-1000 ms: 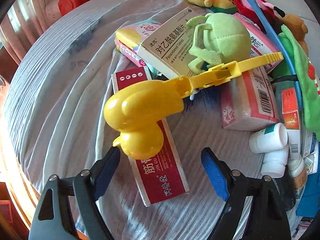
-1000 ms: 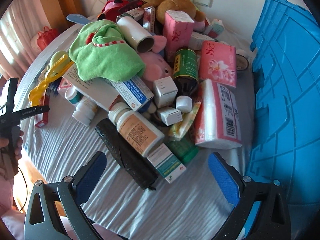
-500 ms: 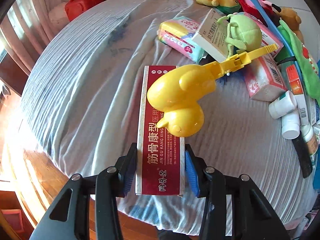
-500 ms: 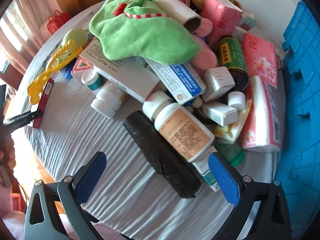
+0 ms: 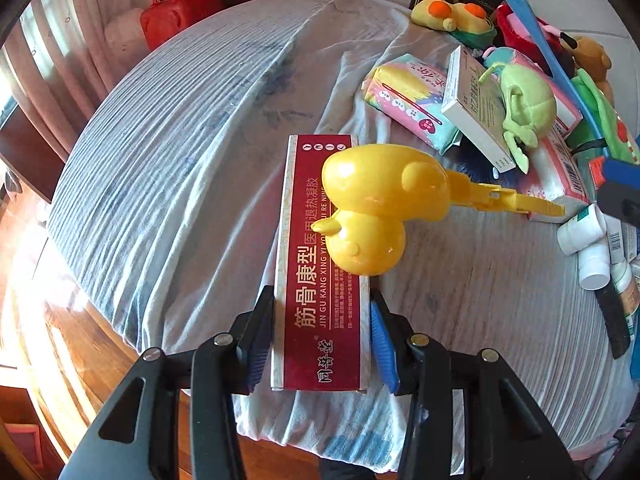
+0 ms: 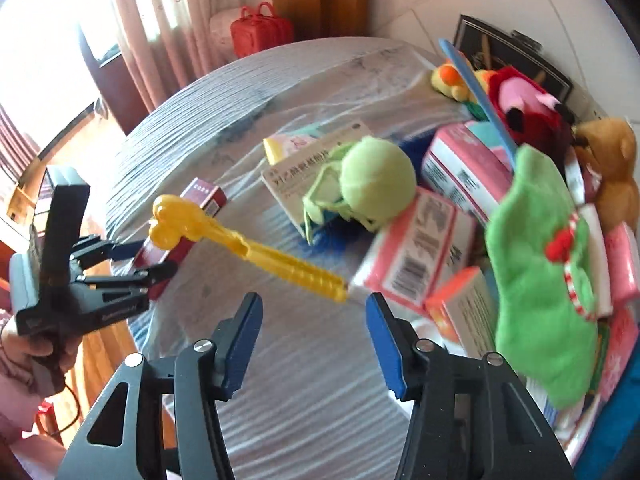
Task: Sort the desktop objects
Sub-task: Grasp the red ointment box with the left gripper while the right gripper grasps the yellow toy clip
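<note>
Left gripper point(image 5: 322, 340): pads clamp the near end of the red box point(image 5: 320, 272), which lies on the tablecloth point(image 5: 168, 152) under the yellow duck tongs point(image 5: 384, 216). Right gripper point(image 6: 314, 344): jaws closing, nothing between them, tongs handle just ahead.

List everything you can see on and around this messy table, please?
Medicine box: one, dark red, at table edge, clamped by left gripper.
Duck-shaped tongs: one, yellow, lying over the box.
Round plush: one, pale green, on a white box.
Green cloth toy: one, on the pile.
Teddy: one, brown, far side.
Bag: one, red, behind the table.
Left gripper: black with blue pads.
Right gripper: closing on nothing.
</note>
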{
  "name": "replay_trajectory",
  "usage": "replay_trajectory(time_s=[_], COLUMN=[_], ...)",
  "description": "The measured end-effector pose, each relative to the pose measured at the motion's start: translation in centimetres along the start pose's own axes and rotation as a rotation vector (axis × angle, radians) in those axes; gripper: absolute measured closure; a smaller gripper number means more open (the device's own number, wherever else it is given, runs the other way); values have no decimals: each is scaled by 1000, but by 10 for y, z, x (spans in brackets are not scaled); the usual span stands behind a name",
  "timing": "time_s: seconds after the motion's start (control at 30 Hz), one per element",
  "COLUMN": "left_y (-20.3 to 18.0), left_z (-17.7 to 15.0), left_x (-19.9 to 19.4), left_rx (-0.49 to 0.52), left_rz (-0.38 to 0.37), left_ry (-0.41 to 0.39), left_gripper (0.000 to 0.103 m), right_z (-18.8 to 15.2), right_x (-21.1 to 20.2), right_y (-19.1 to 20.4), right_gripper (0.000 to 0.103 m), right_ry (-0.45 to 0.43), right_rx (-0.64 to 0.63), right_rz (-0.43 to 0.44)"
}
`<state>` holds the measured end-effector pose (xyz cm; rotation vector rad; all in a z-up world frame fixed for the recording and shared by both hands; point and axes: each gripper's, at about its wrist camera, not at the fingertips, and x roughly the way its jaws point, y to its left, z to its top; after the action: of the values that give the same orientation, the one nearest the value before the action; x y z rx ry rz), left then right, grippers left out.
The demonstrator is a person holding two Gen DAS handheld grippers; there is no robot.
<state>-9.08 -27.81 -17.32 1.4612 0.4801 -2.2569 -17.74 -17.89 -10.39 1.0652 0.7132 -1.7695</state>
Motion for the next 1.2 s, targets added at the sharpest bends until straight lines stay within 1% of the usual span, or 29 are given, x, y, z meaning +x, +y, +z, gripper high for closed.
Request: replay_trajectory(time_s=[0.03,0.07,0.13,0.17,0.2,0.23,0.27,0.33,0.37,0.43,0.5,0.57,0.6,0.63,0.7,0.77,0.83,0.87,0.9,0.97,1.0,1.03,1.07,1.1,1.13,1.2], left_y=[6,9,19,22,26,28,29,27,26,24,24,26,27,28,28,28,28,27,27,29,30,30,29,30,30,30], left_z=[-1,1,6,7,11,13,15,18,21,22,18,12,10,11,18,27,36,40,43,46,46,45,45,44,43,43], left_x=[0,0,2,3,4,5,6,8,9,10,7,3,1,0,-2,-2,5,10,17,30,32,30,30,29,27,21], left_rx=[-7,-20,-49,-62,-76,-86,-95,-94,-87,-80,-82,-83,-86,-84,-65,-46,-29,-25,-26,-35,-37,-27,-22,-24,-27,-31], left_rz=[-3,-8,-16,-14,-16,-22,-26,-28,-24,-18,-36,-48,-44,-32,0,21,25,25,27,19,20,25,13,8,3,-15], left_ry=[2,3,3,5,3,2,2,0,0,9,30,43,47,49,38,25,32,44,58,83,76,57,56,55,52,40], left_gripper=[59,59,59,59,59,59,59,59,59,59,59,59,59,59,59,51,45,44,44,44,44,46,58,59,59,59], right_z=[12,17,25,25,19,15,8,-5,-11,-16,-12,-3,1,6,12,19,24,26,28,30,32,33,35,36,36,37], right_x=[12,23,49,62,72,76,77,77,78,78,76,72,71,71,74,81,92,97,103,111,115,118,123,126,130,131], right_y=[4,5,11,15,21,27,35,47,52,58,56,52,51,51,55,60,62,63,64,68,71,73,74,75,76,77], right_gripper=[50,50,50,50,47,47,47,48,48,48,48,38,26,18,17,17,18,18,19,27,31,37,41,54,61,66], right_ry=[0,14,73,112,159,184,207,257,273,268,236,196,184,176,169,175,186,194,203,216,222,226,230,235,238,224], right_rx=[-10,-14,-19,-27,-42,-55,-65,-70,-76,-86,-77,-70,-72,-81,-111,-142,-160,-171,-181,-196,-201,-207,-213,-216,-215,-213], right_rz=[-12,-15,-6,5,17,20,49,144,168,159,127,96,92,96,95,83,82,84,84,82,86,88,89,93,96,101])
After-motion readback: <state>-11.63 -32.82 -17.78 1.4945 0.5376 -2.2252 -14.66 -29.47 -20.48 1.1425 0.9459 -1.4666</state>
